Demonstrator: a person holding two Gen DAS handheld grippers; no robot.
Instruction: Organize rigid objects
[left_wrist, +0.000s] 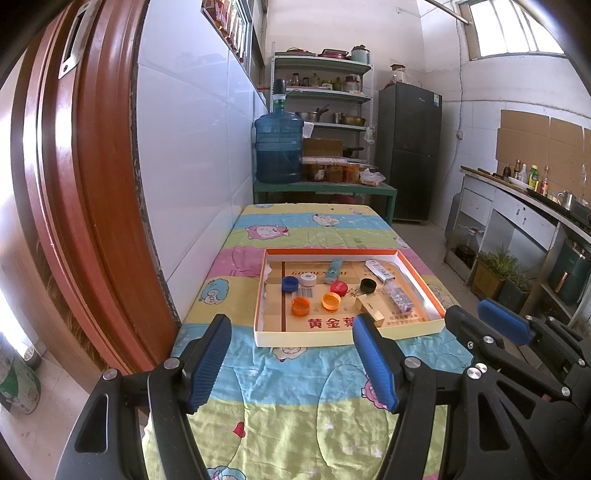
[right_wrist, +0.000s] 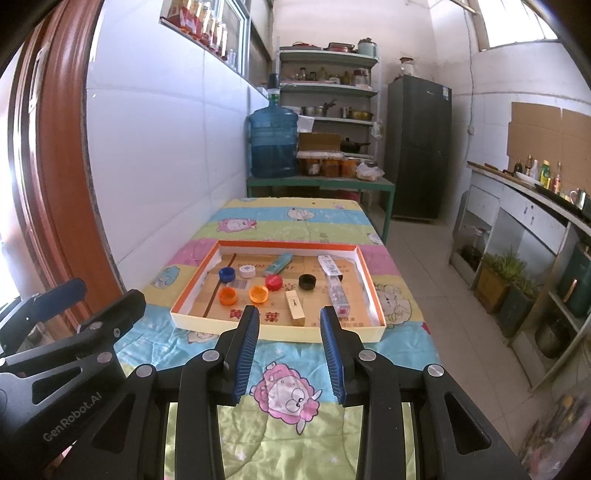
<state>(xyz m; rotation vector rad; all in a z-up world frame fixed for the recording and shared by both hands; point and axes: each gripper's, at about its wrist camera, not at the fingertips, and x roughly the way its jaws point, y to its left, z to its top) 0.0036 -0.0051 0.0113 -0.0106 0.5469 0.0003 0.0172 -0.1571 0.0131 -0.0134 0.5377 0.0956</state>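
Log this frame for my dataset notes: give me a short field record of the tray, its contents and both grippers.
surface: table under a cartoon-print cloth
tray: shallow cardboard box lid, orange rim
caps: blue cap, white cap, red cap, black cap, two orange caps
other items: small beige box, clear tube, teal lighter
left gripper: open, holding nothing, short of the tray
right gripper: open, holding nothing

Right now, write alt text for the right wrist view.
An open right gripper hovers above a cartoon-print cloth, facing a shallow cardboard tray holding six bottle caps, a small beige box and other small packages. The left gripper shows at left; kitchen shelves stand behind.
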